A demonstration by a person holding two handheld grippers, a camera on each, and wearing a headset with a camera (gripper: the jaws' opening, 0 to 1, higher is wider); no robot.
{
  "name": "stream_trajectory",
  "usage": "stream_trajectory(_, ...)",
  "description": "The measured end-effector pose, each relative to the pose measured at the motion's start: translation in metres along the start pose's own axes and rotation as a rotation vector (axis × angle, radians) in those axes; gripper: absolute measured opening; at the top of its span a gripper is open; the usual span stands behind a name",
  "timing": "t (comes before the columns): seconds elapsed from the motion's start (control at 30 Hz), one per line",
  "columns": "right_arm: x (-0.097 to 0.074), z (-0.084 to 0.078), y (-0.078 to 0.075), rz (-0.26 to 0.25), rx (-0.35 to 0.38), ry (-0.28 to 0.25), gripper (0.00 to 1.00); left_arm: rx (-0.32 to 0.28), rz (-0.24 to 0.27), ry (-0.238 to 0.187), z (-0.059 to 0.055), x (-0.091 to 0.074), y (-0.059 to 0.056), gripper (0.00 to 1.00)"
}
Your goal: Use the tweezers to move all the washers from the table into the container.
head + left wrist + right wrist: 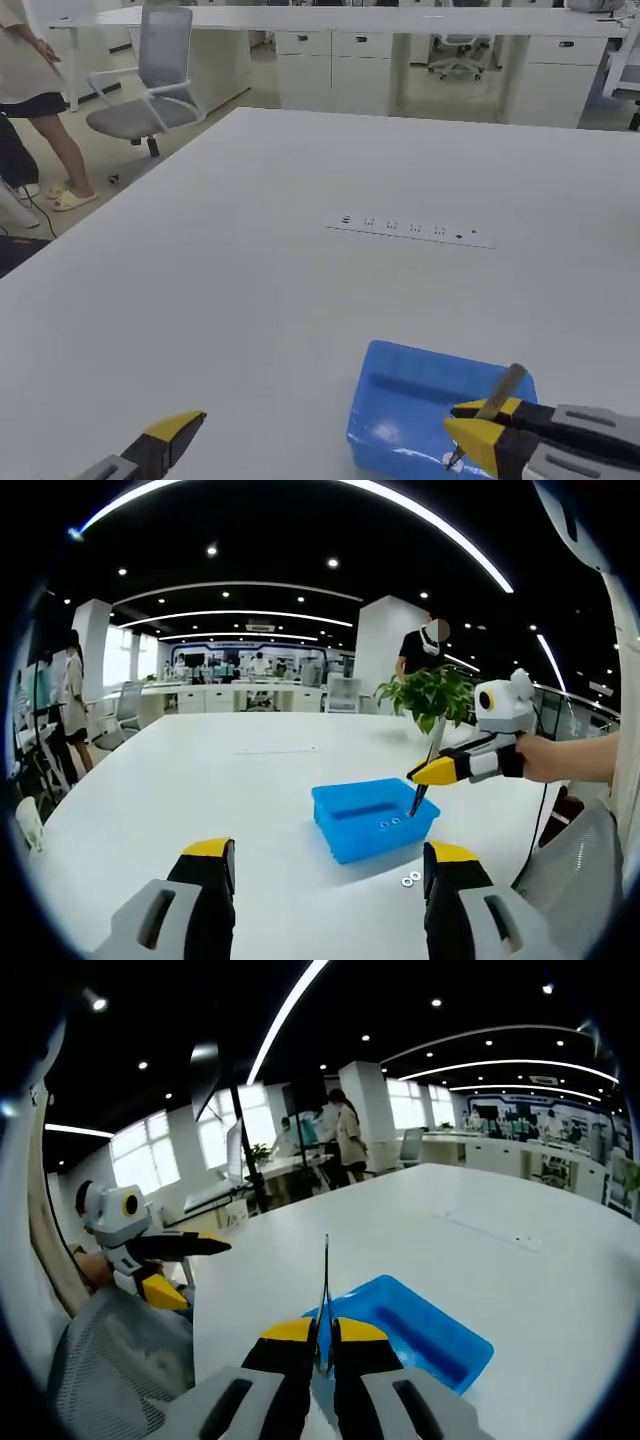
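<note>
A blue container (420,400) stands on the white table near its front edge. My right gripper (466,422) hovers over the container's near right corner, shut on a pair of tweezers (497,392) that point down into it. In the left gripper view a few washers (390,822) lie inside the container (350,825), the tweezers (424,782) dip in beside them, and two washers (411,881) rest on the table in front. My left gripper (325,880) stands open and holds nothing, at the lower left (185,425). The right gripper view looks along the tweezers (325,1290) over the container (430,1335).
A flush power strip (410,228) is set in the middle of the table (250,280). An office chair (150,80) and a standing person (30,90) are off its far left edge. A potted plant (430,695) stands beyond the table.
</note>
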State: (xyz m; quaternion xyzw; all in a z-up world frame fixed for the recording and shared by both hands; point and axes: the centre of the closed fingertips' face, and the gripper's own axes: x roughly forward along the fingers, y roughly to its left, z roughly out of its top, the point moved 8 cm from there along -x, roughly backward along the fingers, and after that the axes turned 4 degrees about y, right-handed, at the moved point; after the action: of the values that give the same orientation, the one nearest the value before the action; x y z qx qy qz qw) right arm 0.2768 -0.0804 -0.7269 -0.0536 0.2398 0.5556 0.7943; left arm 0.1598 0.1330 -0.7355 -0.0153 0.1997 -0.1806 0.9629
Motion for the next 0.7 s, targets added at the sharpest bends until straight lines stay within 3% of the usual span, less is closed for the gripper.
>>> stream_trajectory(0.43,0.005,0.007,-0.016,-0.024,-0.002,-0.015,0.03,-0.005,0.005,0.008,0.0,0.001,0.001,0.78)
stream_trajectory(0.7,0.021,0.004,-0.033,-0.011,0.05,-0.006,0.03,-0.012,0.018,-0.002,0.0,-0.001,0.004,0.78)
